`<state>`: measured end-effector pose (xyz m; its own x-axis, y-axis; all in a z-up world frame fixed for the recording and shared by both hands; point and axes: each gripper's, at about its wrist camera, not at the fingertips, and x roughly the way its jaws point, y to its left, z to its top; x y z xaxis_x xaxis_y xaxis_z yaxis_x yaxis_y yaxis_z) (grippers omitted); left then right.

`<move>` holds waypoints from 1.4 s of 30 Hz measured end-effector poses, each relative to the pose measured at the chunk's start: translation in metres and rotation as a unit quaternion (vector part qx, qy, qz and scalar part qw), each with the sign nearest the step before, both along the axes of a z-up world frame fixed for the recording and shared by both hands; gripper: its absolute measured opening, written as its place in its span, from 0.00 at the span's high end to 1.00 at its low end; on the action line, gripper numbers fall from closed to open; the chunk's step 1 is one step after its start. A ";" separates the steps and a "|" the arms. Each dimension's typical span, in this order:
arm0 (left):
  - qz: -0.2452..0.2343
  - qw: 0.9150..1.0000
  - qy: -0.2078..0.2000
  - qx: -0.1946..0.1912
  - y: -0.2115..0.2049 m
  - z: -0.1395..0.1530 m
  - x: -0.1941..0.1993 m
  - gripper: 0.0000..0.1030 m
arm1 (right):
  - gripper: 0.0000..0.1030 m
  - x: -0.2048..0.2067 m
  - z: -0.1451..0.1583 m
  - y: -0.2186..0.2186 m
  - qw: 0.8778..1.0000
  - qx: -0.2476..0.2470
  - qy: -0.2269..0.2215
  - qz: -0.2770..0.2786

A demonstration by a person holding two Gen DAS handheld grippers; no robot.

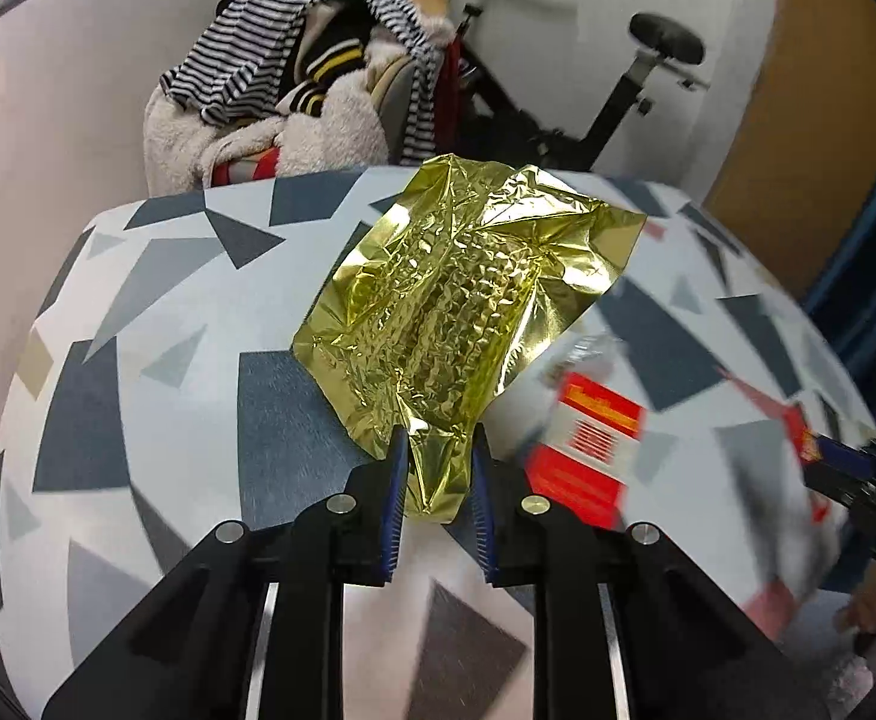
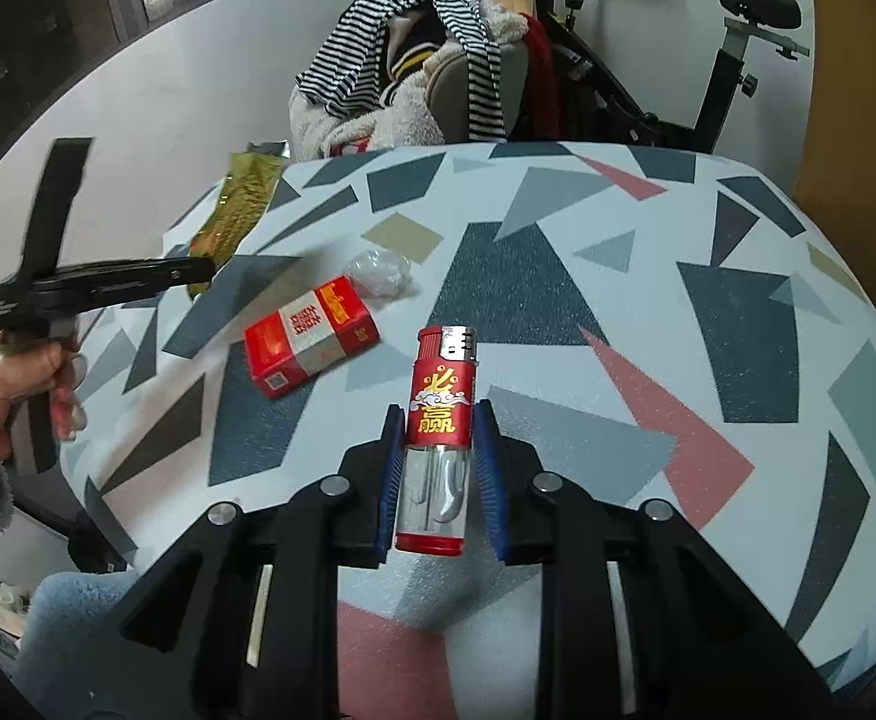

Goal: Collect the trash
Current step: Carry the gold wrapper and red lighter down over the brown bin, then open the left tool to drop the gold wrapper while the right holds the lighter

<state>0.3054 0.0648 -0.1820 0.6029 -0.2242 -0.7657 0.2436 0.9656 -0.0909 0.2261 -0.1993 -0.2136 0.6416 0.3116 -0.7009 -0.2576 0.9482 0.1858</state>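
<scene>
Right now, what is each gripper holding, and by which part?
Left gripper pinches the gold foil bag by its near corner. Right gripper clamps the red lighter around its mid-body.

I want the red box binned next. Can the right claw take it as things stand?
Probably not: the right claw is shut on the lighter. The red box lies uncovered on the table.

table (image 2: 558,276): geometric-patterned top | on it: red cigarette pack (image 2: 309,336), crumpled clear plastic (image 2: 381,270)
</scene>
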 end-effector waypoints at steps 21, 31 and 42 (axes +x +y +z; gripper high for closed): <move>-0.037 0.997 -0.007 -0.061 -0.032 0.006 -0.238 0.81 | 0.74 -0.100 0.032 0.005 0.999 0.018 -0.026 0.019; -0.065 0.996 0.023 -0.053 -0.056 -0.030 -0.304 0.81 | 0.74 -0.142 0.036 -0.005 0.999 0.023 -0.032 0.012; -0.068 0.995 0.053 -0.056 -0.056 -0.050 -0.313 0.78 | 0.74 -0.151 0.026 -0.010 0.999 0.034 -0.022 0.008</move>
<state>-0.0078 0.0086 -0.2321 0.4786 -0.3853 -0.7890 0.3542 0.9069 -0.2281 0.0748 -0.2093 -0.1873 0.6659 0.3688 -0.6485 -0.2826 0.9292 0.2382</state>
